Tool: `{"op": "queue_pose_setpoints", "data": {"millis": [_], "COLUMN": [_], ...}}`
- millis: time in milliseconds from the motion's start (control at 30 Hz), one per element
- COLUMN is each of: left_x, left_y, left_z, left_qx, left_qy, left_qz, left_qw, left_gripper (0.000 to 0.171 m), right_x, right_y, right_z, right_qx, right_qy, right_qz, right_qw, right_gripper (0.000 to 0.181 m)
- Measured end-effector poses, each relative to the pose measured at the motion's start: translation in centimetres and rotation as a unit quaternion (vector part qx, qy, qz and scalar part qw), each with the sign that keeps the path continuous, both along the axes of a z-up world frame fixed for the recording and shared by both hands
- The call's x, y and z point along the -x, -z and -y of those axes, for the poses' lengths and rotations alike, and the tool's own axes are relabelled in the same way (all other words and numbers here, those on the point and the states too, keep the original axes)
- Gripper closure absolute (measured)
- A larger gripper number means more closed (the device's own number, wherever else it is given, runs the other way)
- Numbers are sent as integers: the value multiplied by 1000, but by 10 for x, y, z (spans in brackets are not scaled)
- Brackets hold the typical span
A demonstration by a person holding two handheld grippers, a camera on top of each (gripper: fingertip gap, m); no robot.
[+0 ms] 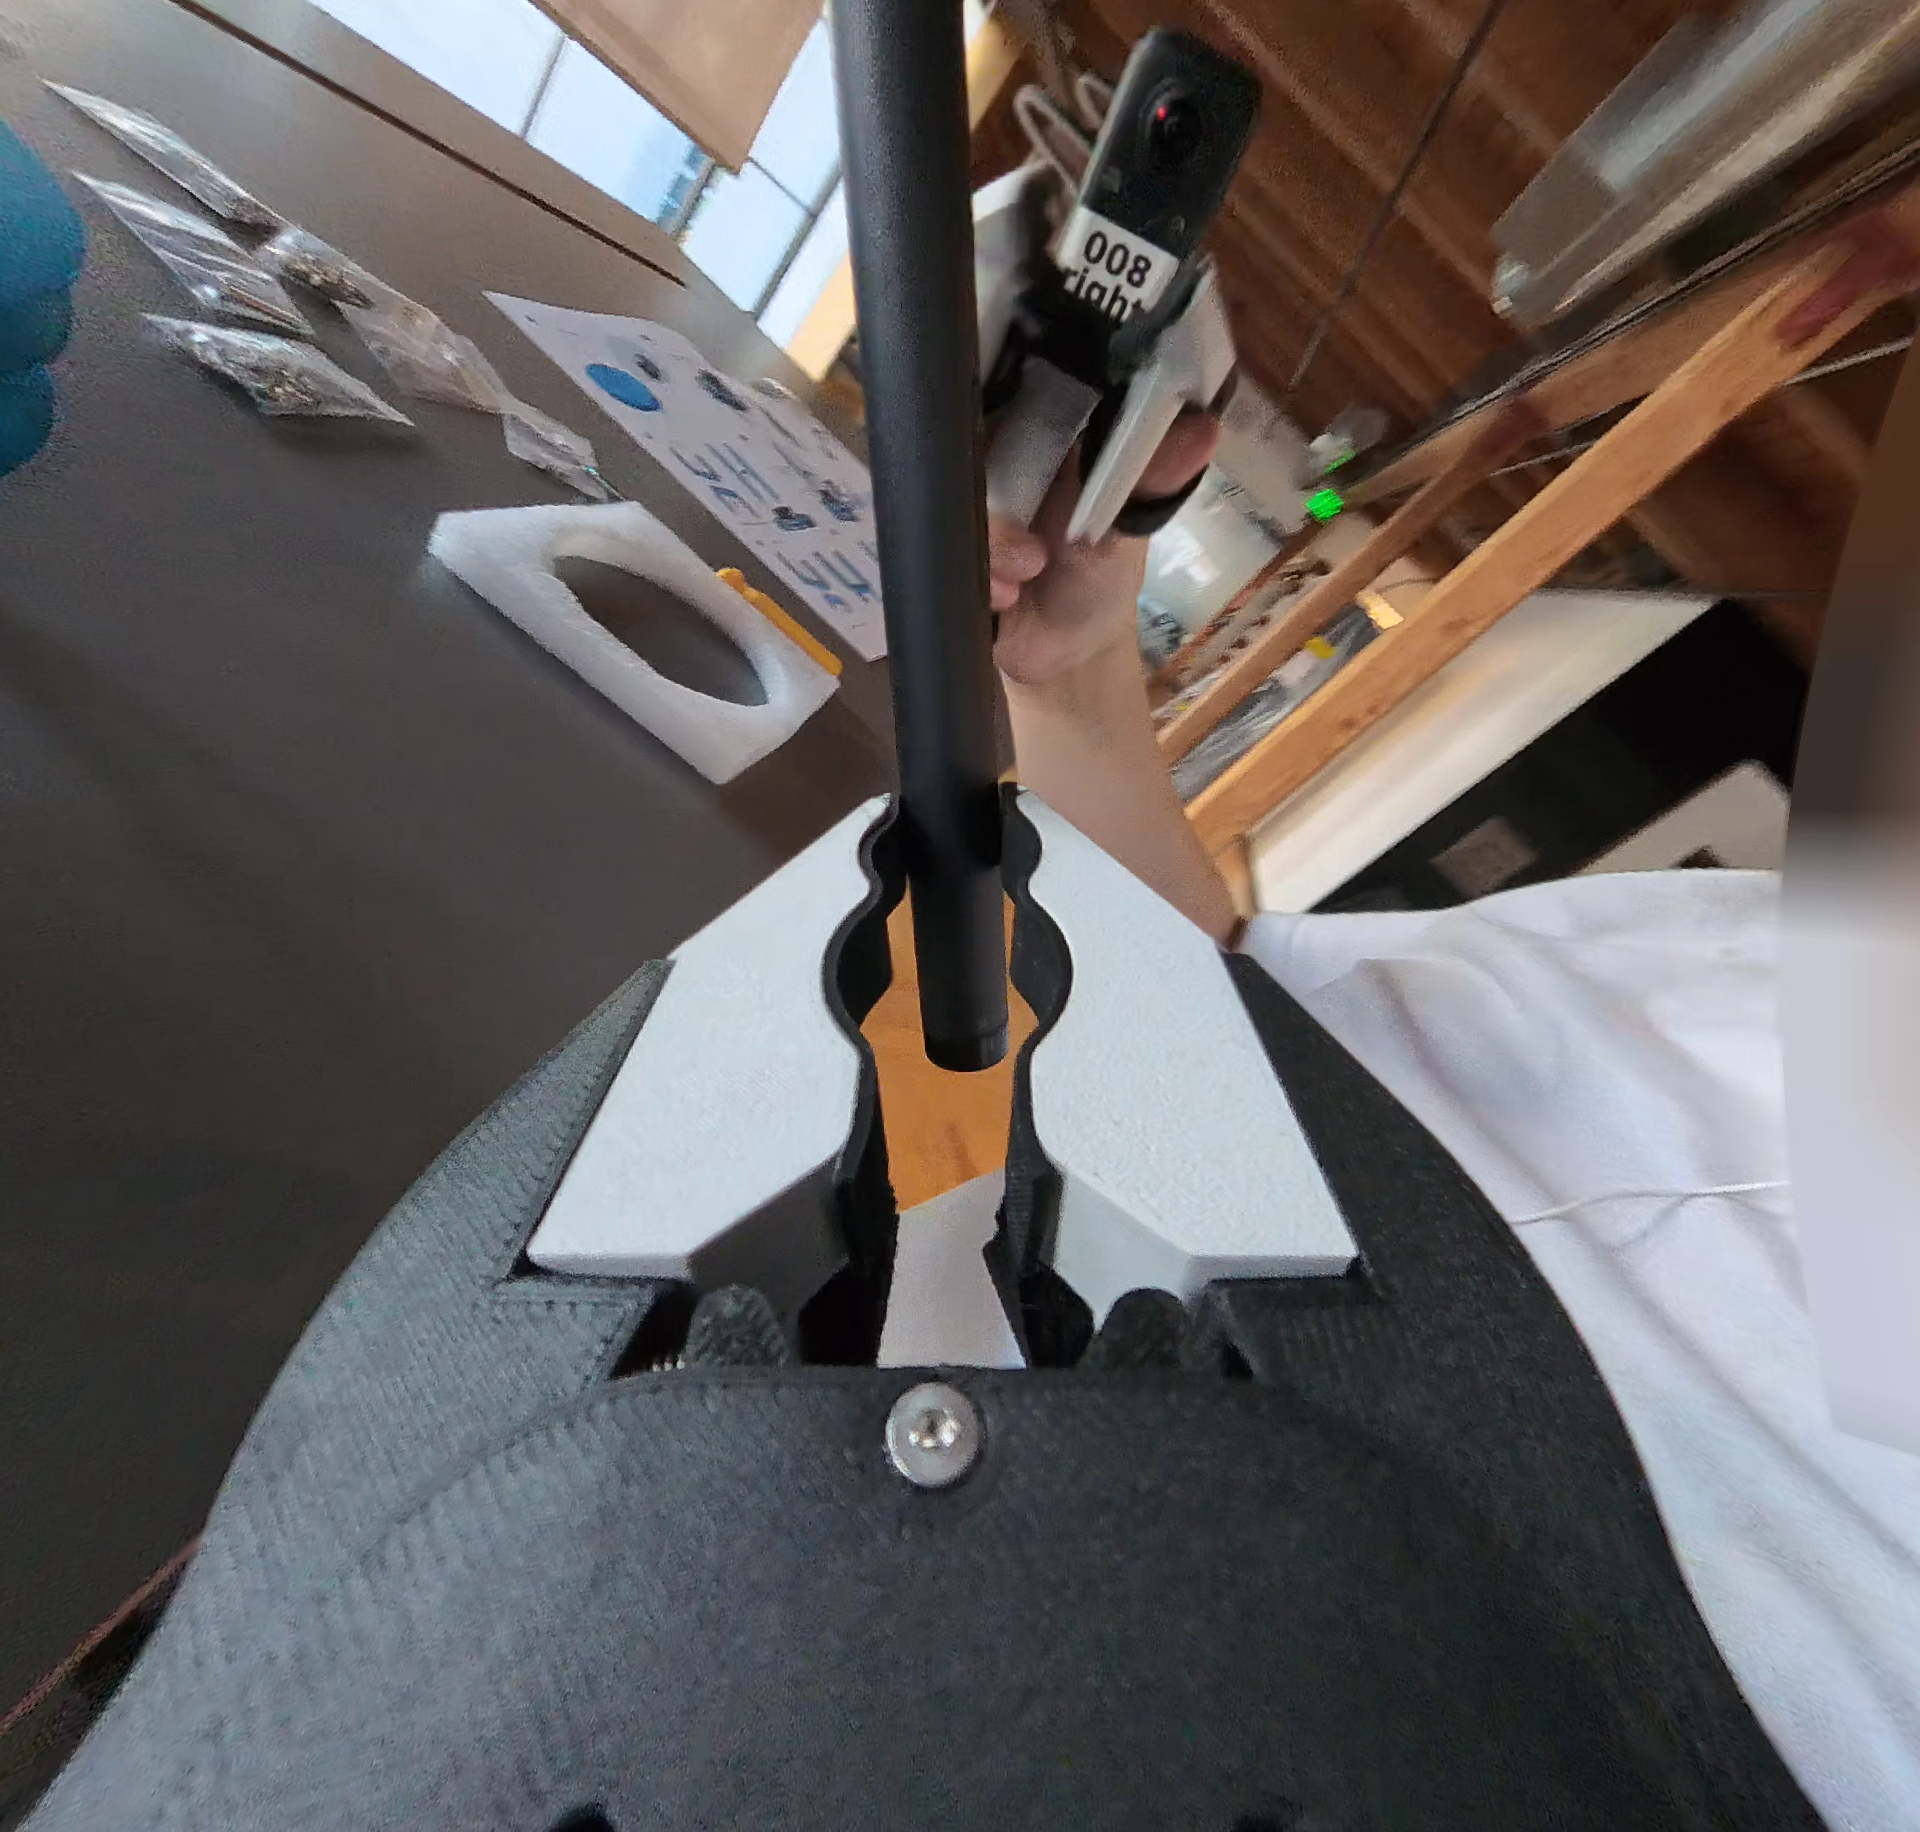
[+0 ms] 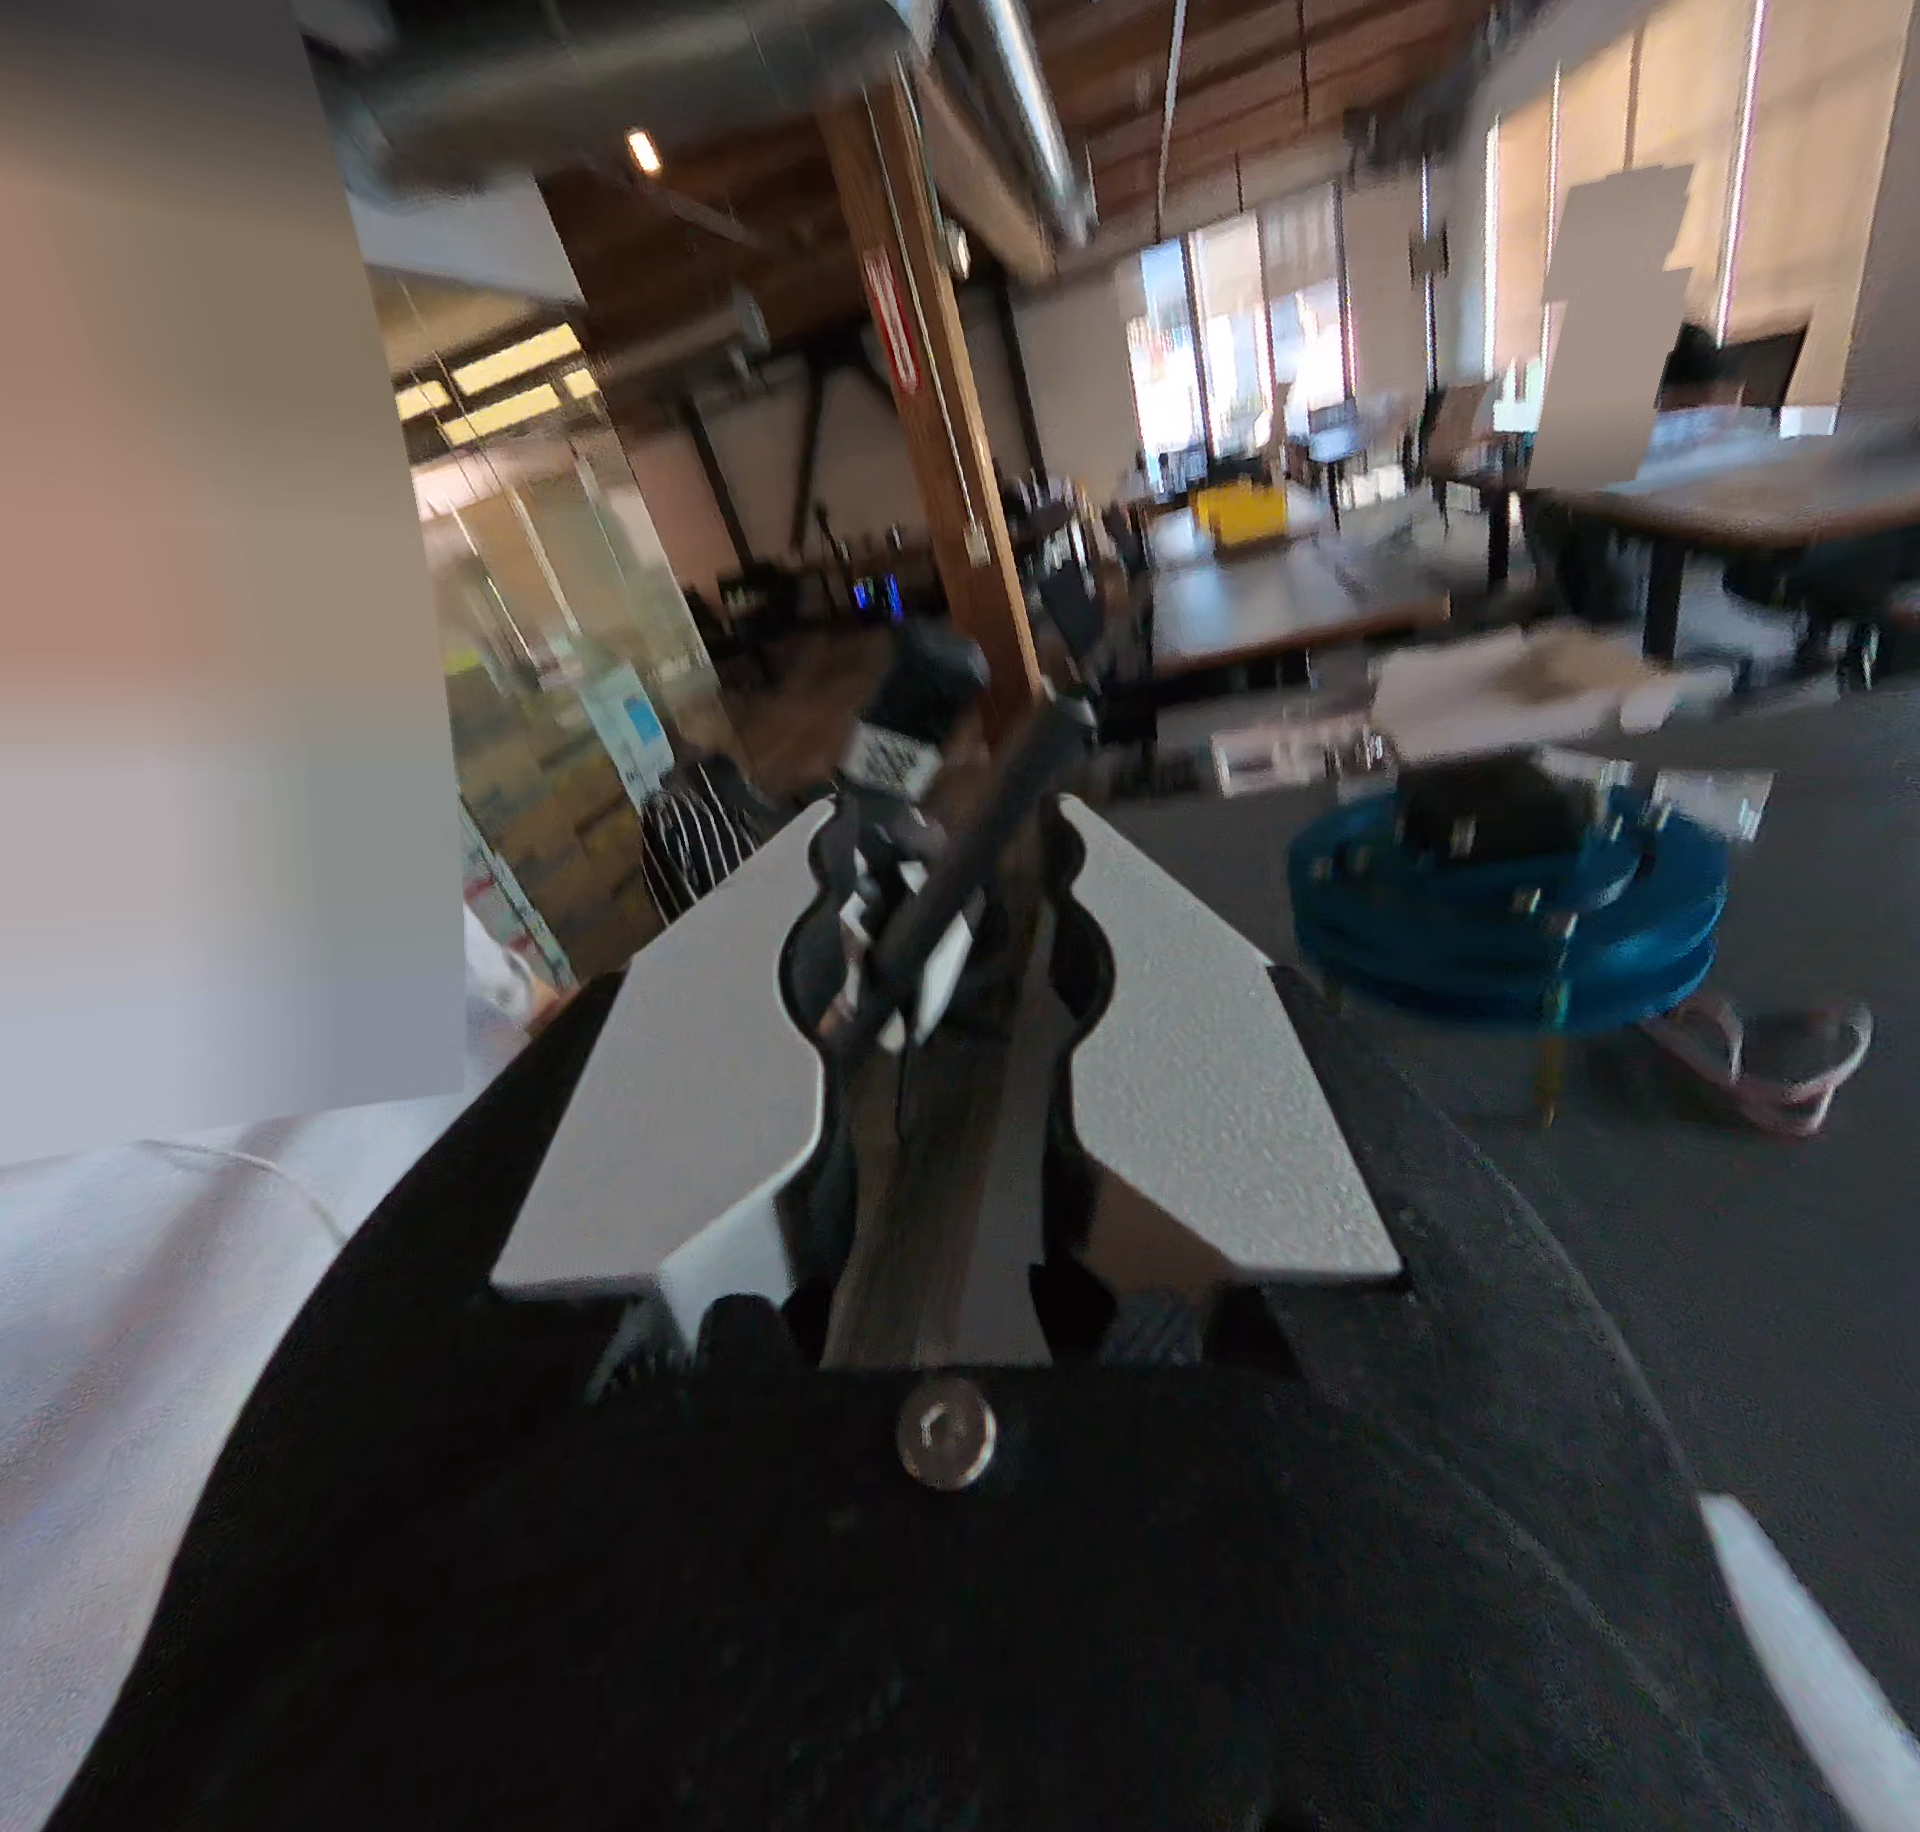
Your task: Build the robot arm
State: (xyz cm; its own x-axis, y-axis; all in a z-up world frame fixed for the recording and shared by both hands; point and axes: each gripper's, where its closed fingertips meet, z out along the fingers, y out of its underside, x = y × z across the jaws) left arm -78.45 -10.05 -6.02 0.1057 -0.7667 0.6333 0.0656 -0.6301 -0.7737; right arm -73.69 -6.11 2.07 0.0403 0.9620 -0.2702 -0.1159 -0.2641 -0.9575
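Observation:
My left gripper (image 1: pixel 951 826) is shut on a black rod (image 1: pixel 914 432) near its lower end; the rod runs up and out of the top of the view. My right gripper (image 1: pixel 1081 473), held in a hand, shows just behind the rod, fingers pointing back toward me. In the blurred right wrist view, my right gripper (image 2: pixel 945 826) stands open and empty. The black rod (image 2: pixel 977 868) crosses slantwise beyond its tips, clear of both pads. The left gripper (image 2: pixel 914 743) shows dimly behind the rod.
On the dark table (image 1: pixel 260 743) lie a white foam block with a round hole (image 1: pixel 634 619), a printed sheet (image 1: pixel 727 442) and several clear bags of small parts (image 1: pixel 270 328). A blue stacked disc assembly (image 2: pixel 1507 909) stands at right. A white-sleeved person is close. Some 11 cm of space lies between my two pairs of fingers. The blue stacked disc assembly (image 2: pixel 1507 909) is about equally far from each gripper, around 15 cm.

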Motion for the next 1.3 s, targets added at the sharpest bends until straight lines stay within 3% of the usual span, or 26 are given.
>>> {"op": "queue_pose_setpoints", "data": {"millis": [67,133,233,267,433,533,600,700,1000,1133,1300], "left_x": [-4,-9,-13,-14,-13,-18,-28,-32,-36,-36,-30], "left_y": [3,6,13,14,16,22,26,31,40,42,39], "left_z": [5,11,19,22,31,31,37,38,49,53,48], "left_qx": [-19,-23,-24,-27,-34,-7,21,46,136,141,153], "left_qy": [-17,-23,-26,-28,-34,-28,4,16,68,85,72], "left_qz": [-27,-40,-58,-58,-36,-19,-11,-2,-20,-49,-31], "left_qw": [999,999,998,998,998,999,1000,999,988,985,985], "left_gripper": [156,156,156,156,156,131,127,163,164,155,161], "right_x": [27,49,62,62,72,77,79,78,75,73,72], "right_y": [34,44,39,42,46,52,59,64,79,79,73], "right_z": [4,25,25,24,34,32,28,35,37,40,38], "right_qx": [22,62,117,119,196,224,222,231,274,252,245], "right_qy": [-2,-65,-80,-80,-118,-111,-91,-111,-140,-153,-156], "right_qz": [60,68,47,58,39,45,59,65,66,73,54], "right_qw": [998,994,989,988,973,967,969,964,949,953,955], "right_gripper": [136,129,147,163,166,166,166,166,165,166,166]}}
